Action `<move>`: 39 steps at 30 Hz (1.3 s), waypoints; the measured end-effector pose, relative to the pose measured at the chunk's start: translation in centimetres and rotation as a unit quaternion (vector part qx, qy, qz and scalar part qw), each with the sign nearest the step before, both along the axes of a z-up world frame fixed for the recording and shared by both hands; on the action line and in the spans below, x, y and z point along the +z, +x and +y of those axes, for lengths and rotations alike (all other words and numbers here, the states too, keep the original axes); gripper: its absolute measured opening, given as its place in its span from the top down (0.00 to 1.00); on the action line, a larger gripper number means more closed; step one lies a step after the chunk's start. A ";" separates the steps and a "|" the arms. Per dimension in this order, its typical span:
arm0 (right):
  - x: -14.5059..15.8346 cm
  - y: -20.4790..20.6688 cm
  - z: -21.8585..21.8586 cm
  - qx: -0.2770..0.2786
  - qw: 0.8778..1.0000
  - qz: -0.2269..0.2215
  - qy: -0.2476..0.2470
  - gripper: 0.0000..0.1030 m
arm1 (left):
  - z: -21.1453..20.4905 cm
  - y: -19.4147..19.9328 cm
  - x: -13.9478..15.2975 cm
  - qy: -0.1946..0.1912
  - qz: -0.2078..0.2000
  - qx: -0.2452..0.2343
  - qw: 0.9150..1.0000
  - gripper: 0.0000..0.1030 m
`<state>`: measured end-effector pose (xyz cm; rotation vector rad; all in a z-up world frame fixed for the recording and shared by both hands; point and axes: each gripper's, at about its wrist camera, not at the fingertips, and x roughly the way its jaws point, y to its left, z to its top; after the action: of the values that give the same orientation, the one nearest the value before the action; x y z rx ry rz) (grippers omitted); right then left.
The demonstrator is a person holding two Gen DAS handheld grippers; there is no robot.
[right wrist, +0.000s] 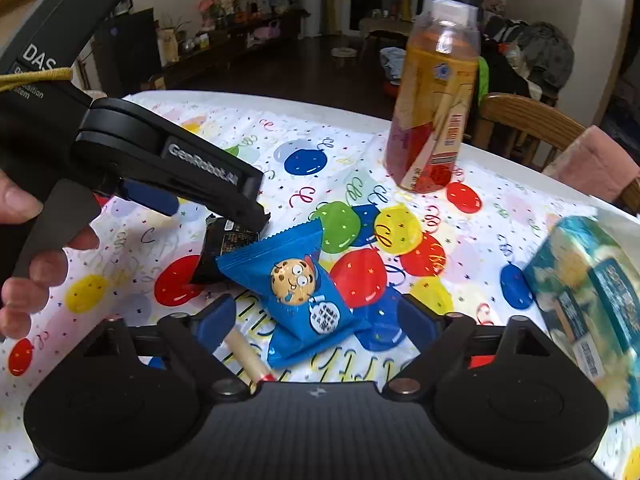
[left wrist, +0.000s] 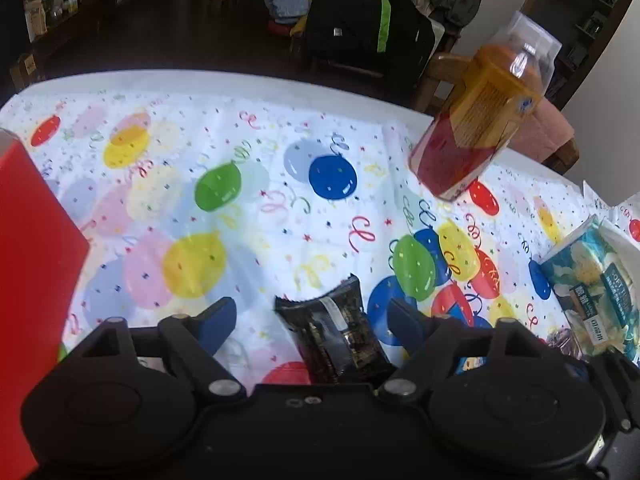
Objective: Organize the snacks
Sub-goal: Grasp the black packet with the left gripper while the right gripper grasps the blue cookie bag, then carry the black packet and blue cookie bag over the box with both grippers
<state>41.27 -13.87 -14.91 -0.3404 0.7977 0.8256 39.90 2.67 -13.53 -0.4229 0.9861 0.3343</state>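
A black snack packet (left wrist: 332, 332) lies on the balloon-print tablecloth (left wrist: 248, 208) between the wide-apart fingers of my left gripper (left wrist: 311, 322), which is open. In the right wrist view the left gripper (right wrist: 216, 212) hovers over that black packet (right wrist: 224, 244), with a hand holding it. A blue cookie packet (right wrist: 296, 284) lies partly over the black one, between the spread fingers of my right gripper (right wrist: 316, 320), also open. Neither gripper holds anything.
A tall orange-and-red drink bottle (left wrist: 480, 120) (right wrist: 436, 100) stands at the far right. A teal tissue pack (left wrist: 592, 280) (right wrist: 588, 292) lies at the right edge. A red box (left wrist: 32, 260) stands at the left. A thin pale stick (right wrist: 248, 356) lies by my right gripper's left finger.
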 end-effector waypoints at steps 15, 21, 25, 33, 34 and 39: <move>-1.5 1.5 1.3 0.000 1.000 0.020 0.014 0.51 | -0.8 0.5 -1.2 0.016 0.015 -0.007 1.000 0.45; -1.3 1.9 0.4 -0.028 0.998 0.040 0.028 0.59 | -1.1 0.1 -0.8 0.042 0.010 -0.024 0.999 0.51; -1.0 1.6 -0.3 -0.046 0.997 0.051 0.033 0.62 | -1.3 -0.5 -0.6 0.041 0.005 -0.036 0.999 0.52; 0.9 -0.3 -1.6 -0.063 0.996 0.053 0.042 0.63 | -1.6 -2.9 1.1 0.041 -0.005 -0.053 0.998 0.52; 1.3 -0.5 -1.8 -0.064 0.996 0.053 0.043 0.63 | -1.6 -3.3 1.4 0.040 -0.006 -0.056 0.998 0.52; 3.3 -2.4 -2.4 -0.068 0.995 0.059 0.046 0.63 | -2.0 -5.4 3.2 0.035 -0.015 -0.072 0.997 0.52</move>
<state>38.89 -16.27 -11.59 -0.1549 0.8797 0.7556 34.50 0.67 -10.37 -0.2910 0.9679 0.2306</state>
